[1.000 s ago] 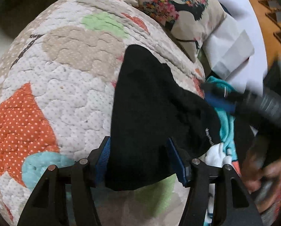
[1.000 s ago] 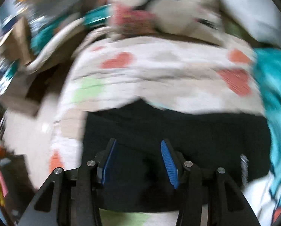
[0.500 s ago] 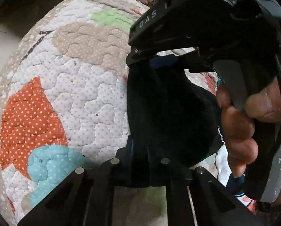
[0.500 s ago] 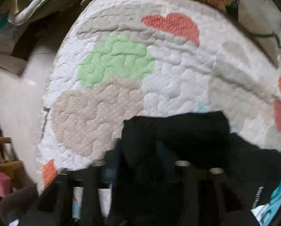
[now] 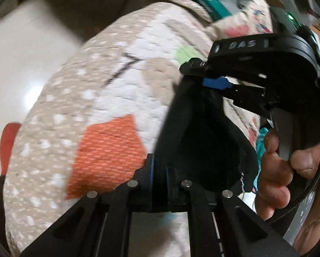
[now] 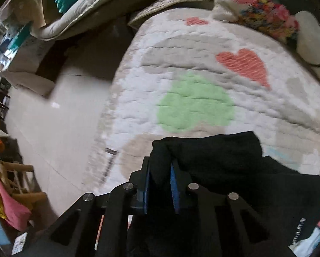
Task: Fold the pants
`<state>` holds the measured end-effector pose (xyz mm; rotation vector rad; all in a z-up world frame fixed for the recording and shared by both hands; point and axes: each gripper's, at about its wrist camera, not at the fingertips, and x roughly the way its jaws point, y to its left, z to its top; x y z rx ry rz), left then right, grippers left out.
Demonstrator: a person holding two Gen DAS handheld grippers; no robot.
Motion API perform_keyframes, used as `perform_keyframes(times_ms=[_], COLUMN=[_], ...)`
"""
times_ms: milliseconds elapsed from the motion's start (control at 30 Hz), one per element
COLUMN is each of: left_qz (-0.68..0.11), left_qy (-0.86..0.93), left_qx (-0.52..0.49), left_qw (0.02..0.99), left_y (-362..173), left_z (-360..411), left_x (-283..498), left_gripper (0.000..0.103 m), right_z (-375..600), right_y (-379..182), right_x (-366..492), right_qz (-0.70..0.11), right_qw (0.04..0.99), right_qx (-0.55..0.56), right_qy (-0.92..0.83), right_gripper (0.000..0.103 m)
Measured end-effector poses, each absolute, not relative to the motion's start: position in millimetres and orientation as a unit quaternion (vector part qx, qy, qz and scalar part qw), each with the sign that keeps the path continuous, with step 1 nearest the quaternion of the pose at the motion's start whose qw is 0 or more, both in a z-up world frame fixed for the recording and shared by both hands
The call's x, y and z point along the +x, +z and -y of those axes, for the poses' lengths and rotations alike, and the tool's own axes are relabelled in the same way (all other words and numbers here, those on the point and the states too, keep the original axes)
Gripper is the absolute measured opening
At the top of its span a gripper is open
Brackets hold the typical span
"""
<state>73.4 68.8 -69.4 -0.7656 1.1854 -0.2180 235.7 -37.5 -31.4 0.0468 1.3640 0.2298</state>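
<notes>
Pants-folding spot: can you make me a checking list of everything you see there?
Surface: quilted bedspread with heart patches, on a bed.
Job's things: black pants, bunched, one edge lifted.
Clutter: floral pillow at the head end; teal cloth beside the pants.
Grippers: left gripper shut on the pants; right gripper shut on the pants; both jaws have just been closing on the fabric.
Cables: a black cord by the hand holding the right gripper.
Surroundings: pale tiled floor, cardboard box, wooden stool.
</notes>
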Motion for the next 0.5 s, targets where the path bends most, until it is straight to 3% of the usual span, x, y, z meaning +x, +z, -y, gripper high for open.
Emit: perform_keyframes(times_ms=[33,67,100,300,500], left_qz=[-0.548,-0.549,-0.548,-0.509,-0.484], left_qy=[-0.089,-0.084,-0.085,-0.067,-0.068], left_qx=[-0.354,-0.362,-0.373,-0.370,-0.302], left_qw=[0.753,0.749,0.744,0.774,0.819], left_y=[-72.5,-74.2,-74.8,-54.3,-38.5], left_z=[-71.3,-74.8,-76.6,-104.0,-82.2], left_x=[71.2,69.6,67.2,55.7,56.9], left_gripper=[0.016,0.017,0.017,0.022,0.031], right_z=[30.0,26.8,26.5,78.3,155.4], right_y=[-34.3,-38.4,-39.6,12.5,34.0], right_x=[237.9,239.7,240.6,216.0,153.8], right_qz=[-0.628,-0.630,-0.630,-0.565,-0.521], right_qw=[0.769,0.767,0.765,0.806,0.847], right_qx=[0.028,0.034,0.045,0.115,0.077], right_qy=[0.111,0.118,0.126,0.132,0.072], right_gripper=[0.036,0.056,0.062,0.064,0.065])
